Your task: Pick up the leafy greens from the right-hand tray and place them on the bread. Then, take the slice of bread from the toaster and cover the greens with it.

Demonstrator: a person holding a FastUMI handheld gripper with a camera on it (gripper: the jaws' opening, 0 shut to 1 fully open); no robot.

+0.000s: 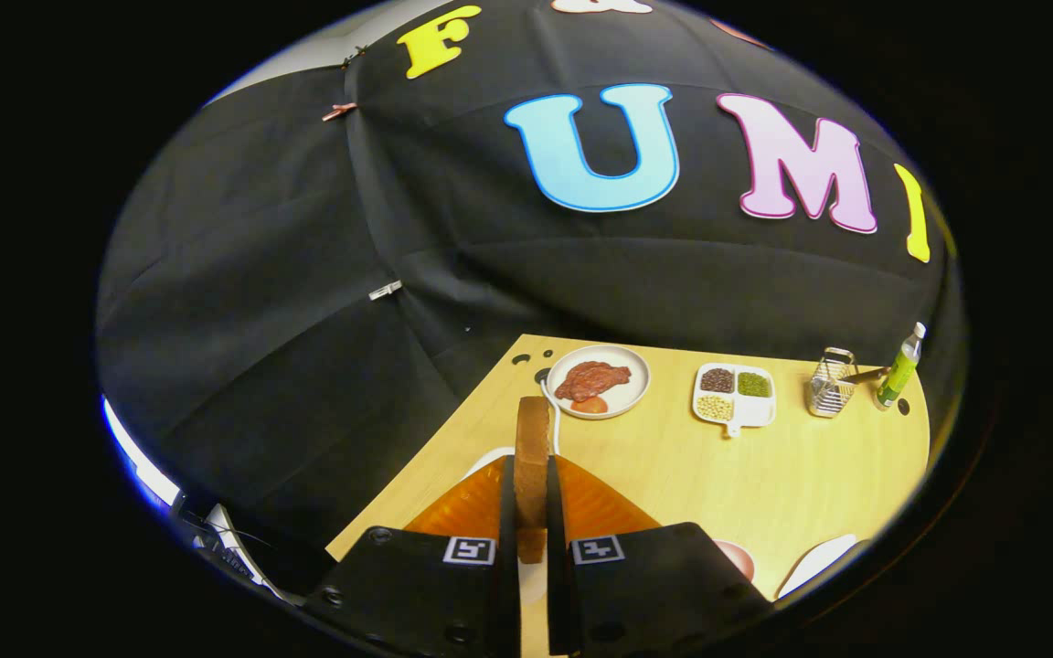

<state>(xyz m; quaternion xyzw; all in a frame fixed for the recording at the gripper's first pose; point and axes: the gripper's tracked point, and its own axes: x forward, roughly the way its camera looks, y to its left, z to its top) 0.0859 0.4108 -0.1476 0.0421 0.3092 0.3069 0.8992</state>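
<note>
Gripper view, tool (532,512) clamped on upright bread slice (532,457) (edge-on), above wooden table (764,475), meat plate (598,381) beyond.

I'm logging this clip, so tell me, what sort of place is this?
Probably a staged recording booth set up as a kitchen table: black cloth wall behind a wooden table laid with a plate of meat and a divided dish of beans. The gripper is shut on a bread slice.
</note>
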